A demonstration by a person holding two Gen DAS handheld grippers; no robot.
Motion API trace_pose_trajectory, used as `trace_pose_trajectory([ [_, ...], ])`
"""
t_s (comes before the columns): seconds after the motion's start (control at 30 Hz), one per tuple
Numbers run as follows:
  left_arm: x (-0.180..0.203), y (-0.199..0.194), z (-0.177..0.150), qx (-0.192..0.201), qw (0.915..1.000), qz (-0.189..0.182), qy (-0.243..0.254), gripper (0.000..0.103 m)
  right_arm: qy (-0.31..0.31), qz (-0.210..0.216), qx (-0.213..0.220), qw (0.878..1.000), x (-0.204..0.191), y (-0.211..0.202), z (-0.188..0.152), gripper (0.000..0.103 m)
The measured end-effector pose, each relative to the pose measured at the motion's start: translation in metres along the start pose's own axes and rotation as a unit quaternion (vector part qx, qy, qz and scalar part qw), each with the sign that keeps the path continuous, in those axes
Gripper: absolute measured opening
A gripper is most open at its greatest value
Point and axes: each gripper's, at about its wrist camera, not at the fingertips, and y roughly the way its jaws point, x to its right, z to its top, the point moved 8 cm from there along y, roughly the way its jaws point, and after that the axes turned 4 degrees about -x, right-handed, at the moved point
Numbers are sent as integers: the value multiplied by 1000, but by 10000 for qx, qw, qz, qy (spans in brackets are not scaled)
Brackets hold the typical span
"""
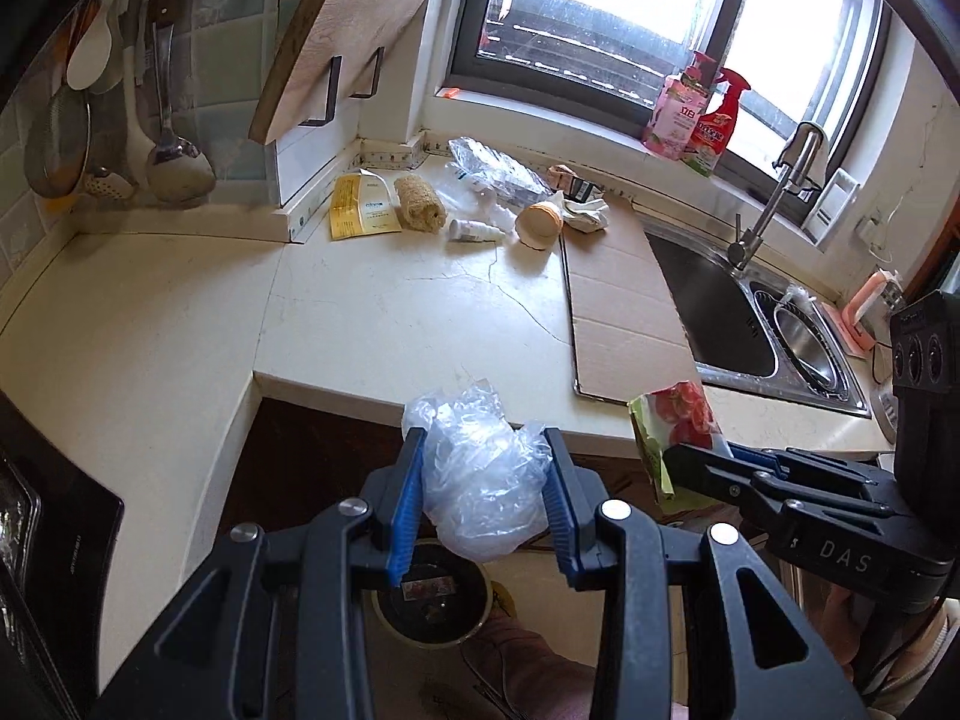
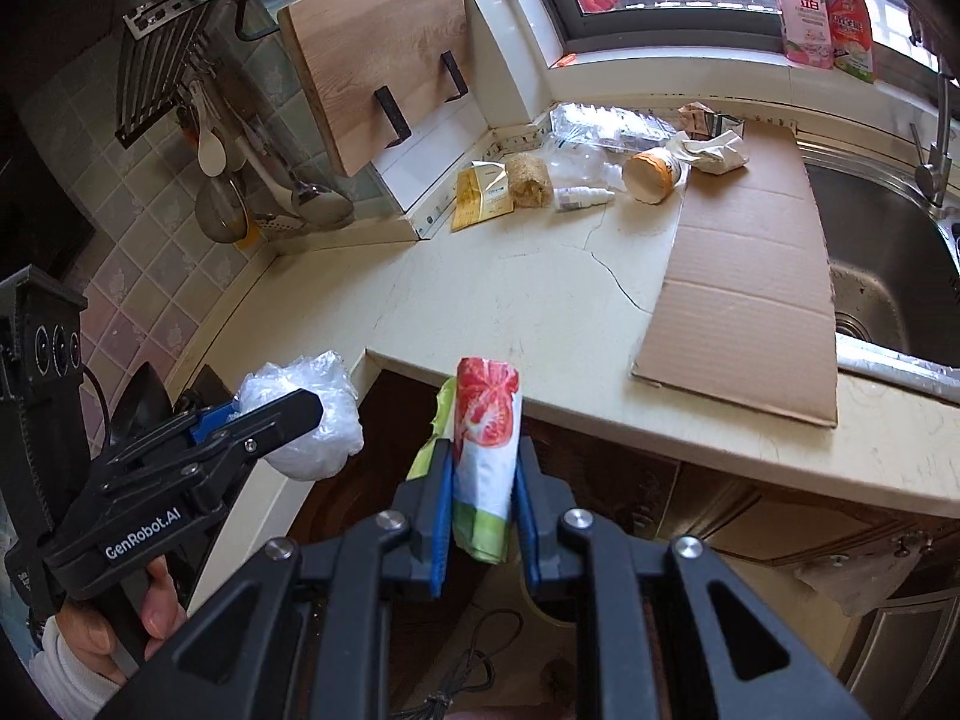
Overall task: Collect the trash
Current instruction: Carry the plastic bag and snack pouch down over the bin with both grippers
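My left gripper [image 1: 486,501] is shut on a crumpled clear plastic bag [image 1: 480,480], held off the counter's front edge above a round black bin [image 1: 429,600] on the floor. My right gripper [image 2: 483,516] is shut on a red, white and green snack wrapper [image 2: 486,444], also held in front of the counter edge. The wrapper also shows in the left wrist view [image 1: 675,420], and the bag in the right wrist view [image 2: 312,414]. More trash lies at the back of the counter: a yellow packet [image 1: 360,213], a paper cup [image 1: 539,222], a small white bottle [image 1: 474,230], clear plastic packaging [image 1: 492,171].
A flat cardboard sheet [image 1: 624,306] lies on the cream counter [image 1: 390,312] beside the steel sink [image 1: 720,306]. A loofah sponge [image 1: 419,204] and crumpled white paper [image 1: 585,213] lie at the back. A cutting board [image 1: 354,30] and hanging utensils [image 1: 150,120] are on the wall.
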Motion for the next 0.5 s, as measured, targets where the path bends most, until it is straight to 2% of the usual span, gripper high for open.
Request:
trace_pose_trajectory([
  [0.13,4,5,-19,-14,10000,-56,34,35,-28,-111,-193,9997,1,4,-23,19],
  [0.23,7,18,-35,-180,9998,-87,91,35,-114,-240,-265,9993,2,9,-37,19],
  [0.5,9,81,-83,-974,9951,-79,135,35,132,-307,-731,9968,28,52,-76,19],
])
